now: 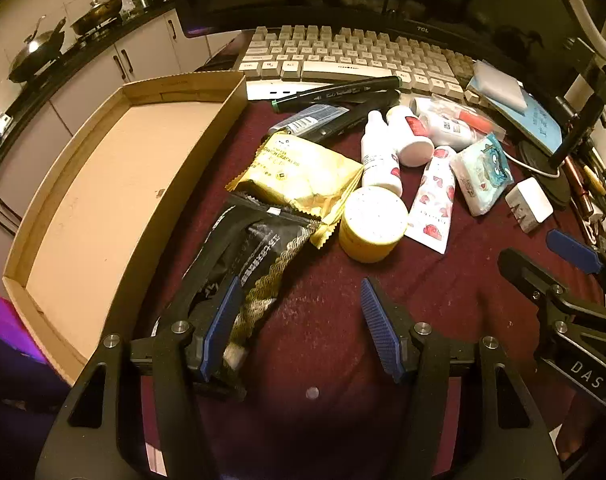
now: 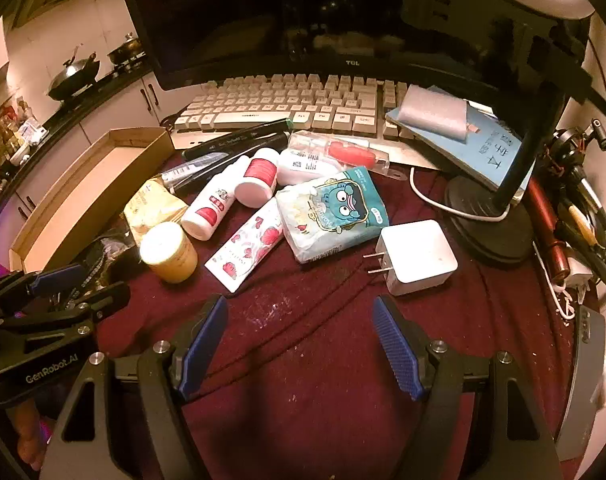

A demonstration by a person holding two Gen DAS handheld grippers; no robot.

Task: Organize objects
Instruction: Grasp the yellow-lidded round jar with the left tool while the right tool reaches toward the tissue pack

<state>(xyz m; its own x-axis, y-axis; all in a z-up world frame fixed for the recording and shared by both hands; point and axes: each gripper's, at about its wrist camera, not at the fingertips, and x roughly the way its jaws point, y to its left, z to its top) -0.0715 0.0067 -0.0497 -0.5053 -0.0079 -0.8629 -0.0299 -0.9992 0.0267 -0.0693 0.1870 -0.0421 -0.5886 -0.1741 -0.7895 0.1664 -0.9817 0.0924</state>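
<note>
Both claws slack and holding nothing: left gripper [image 1: 299,332] straddles bare maroon cloth [image 1: 327,344], its left finger overlapping the black foil snack packet [image 1: 247,256]; right gripper [image 2: 299,348] hangs wide over bare cloth, white plug charger [image 2: 417,256] just ahead-right. Judging by layout, nothing is sorted. Ahead of the claws the yellow round jar [image 1: 371,224], yellow cracker bag [image 1: 299,172], white bottles, tissue pack and markers lie piled; the shallow cardboard tray [image 1: 67,152], left of the left claw, shows nothing inside.

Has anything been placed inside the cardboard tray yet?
No, the cardboard tray shows only its bare floor, and the items lie beside it on the maroon cloth.
</note>
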